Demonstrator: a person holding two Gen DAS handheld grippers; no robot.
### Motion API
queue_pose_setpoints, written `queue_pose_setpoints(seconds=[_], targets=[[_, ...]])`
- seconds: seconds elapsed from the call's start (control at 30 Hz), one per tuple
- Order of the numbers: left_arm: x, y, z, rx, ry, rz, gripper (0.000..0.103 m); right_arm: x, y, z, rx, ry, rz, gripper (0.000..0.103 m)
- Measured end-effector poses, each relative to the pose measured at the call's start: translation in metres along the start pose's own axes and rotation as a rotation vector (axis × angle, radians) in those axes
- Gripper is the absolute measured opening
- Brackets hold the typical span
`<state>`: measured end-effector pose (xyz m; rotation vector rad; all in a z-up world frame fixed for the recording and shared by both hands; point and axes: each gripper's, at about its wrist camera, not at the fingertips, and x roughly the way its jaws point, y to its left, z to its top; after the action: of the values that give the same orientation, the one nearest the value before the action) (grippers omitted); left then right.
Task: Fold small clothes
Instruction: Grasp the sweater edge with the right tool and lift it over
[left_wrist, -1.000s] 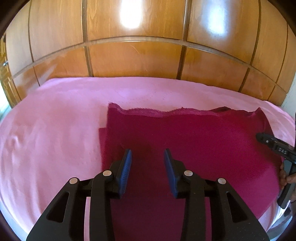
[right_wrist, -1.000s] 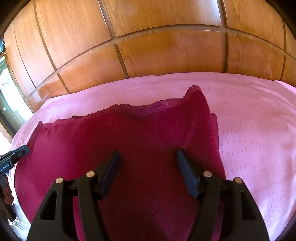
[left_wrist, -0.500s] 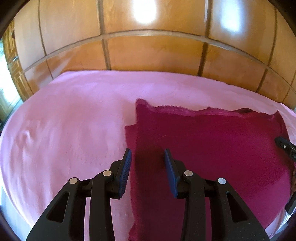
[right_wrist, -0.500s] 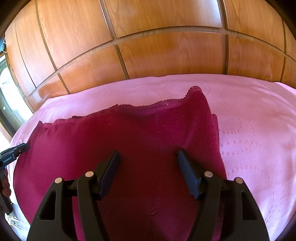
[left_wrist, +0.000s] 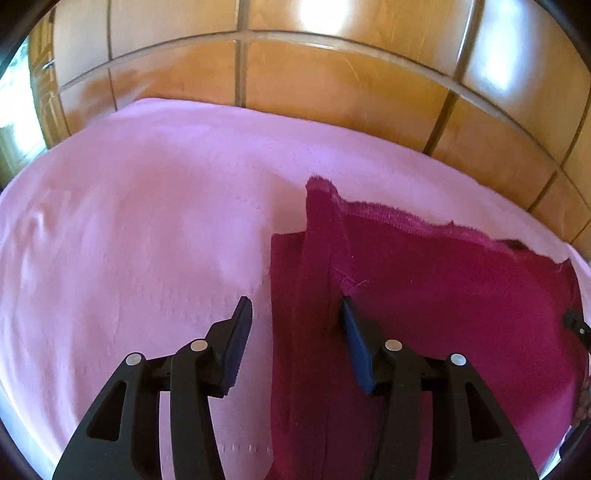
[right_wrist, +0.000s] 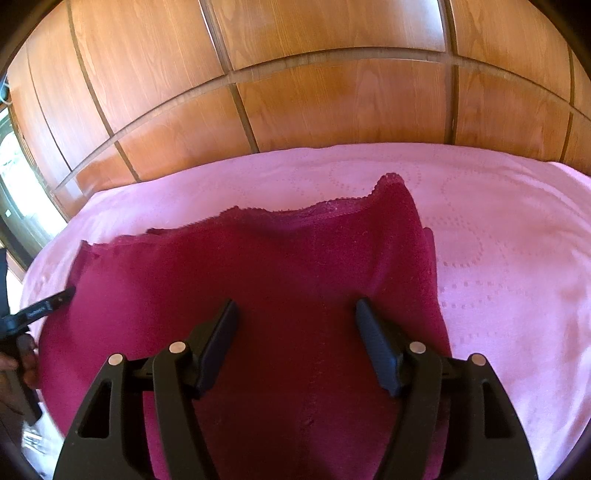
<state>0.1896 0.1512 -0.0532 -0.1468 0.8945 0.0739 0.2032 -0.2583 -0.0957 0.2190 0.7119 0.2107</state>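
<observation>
1. Left wrist view: my left gripper hangs over the left edge of the dark red garment. Its jaws have just been opening and now stand partly apart, gripping nothing; the folded edge of the cloth runs up between them, with no pad pressing on it that I can see. One finger sits over the pink bedspread, the other over the cloth.
2. In the same view the garment lies flat on the right half of the bedspread, its lace hem turned toward the wooden wall panels. A narrow under-layer of the cloth sticks out along the left edge. At the far right edge I see a dark tip of the other tool, too cut off to read.
3. Right wrist view: my right gripper hovers above the right part of the garment. Its jaws have just been opening and stand wide, with only cloth below them and nothing clamped.
4. Here the garment's lace hem rises to a peak at its far right corner. Bare bedspread with a dotted pattern lies to the right, and the wooden wall panels stand behind.
5. At the left edge of this view the tip of my left gripper reaches the garment's left side, with a hand behind it. Nothing blocks the cloth between the two tools.
</observation>
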Motion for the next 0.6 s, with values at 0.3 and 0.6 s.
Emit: queue_pose_setpoints(seconds=[0.3, 0.6], targets=[[-0.051, -0.009, -0.011, 0.019, -0.125, 0.018, 0.049, -0.040, -0.067, -0.023, 0.206, -0.001, 0.028, 0.081], [-0.073, -0.032, -0.027, 0.058, -0.149, -0.054, 0.049, -0.041, -0.065, -0.053, 0.227, 0.086, 0.152, 0.069]])
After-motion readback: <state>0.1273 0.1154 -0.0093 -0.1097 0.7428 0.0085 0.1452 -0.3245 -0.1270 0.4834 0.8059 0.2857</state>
